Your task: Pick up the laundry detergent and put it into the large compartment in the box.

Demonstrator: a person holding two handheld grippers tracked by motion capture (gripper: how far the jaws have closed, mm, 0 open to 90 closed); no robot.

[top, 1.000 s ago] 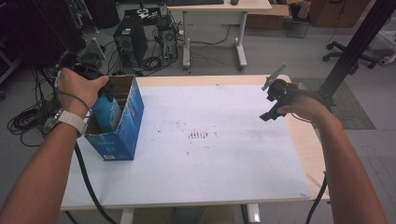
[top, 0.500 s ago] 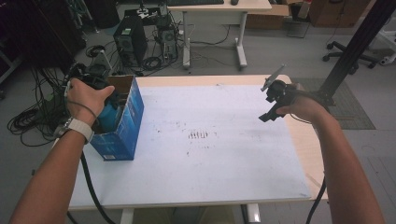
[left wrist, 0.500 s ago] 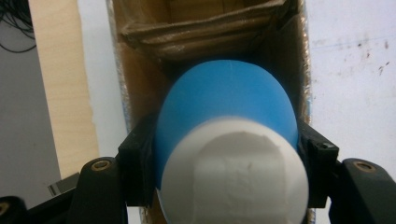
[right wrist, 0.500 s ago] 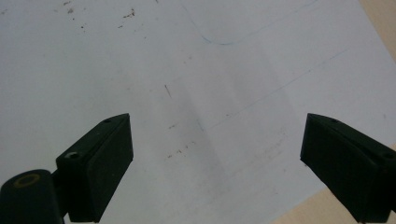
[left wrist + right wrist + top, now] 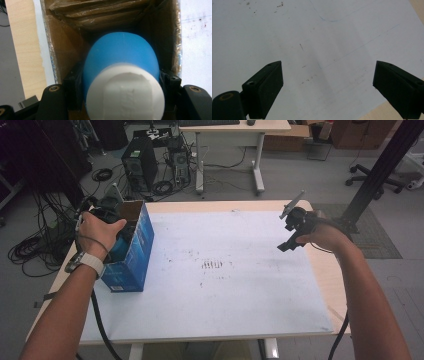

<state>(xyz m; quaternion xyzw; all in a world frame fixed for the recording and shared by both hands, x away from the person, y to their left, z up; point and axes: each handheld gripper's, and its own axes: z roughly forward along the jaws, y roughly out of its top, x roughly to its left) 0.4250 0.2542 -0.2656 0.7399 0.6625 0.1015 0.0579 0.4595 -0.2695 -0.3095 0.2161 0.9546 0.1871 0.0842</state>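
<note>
**Blue bottle held inside the open carton**

High view: the left gripper (image 5: 111, 212) reaches down into the open top of the blue carton (image 5: 131, 255), which stands at the left edge of the tabletop (image 5: 240, 290). The right gripper (image 5: 292, 227) hangs over the right side, well apart.

Left gripper view: the fingers (image 5: 72, 87) pinch a blue bottle (image 5: 120, 57) with a white cap (image 5: 125, 95), inside the brown cardboard walls.

Right gripper view: the fingers (image 5: 265, 87) are spread wide above the bare white sheet (image 5: 324, 37).
</note>
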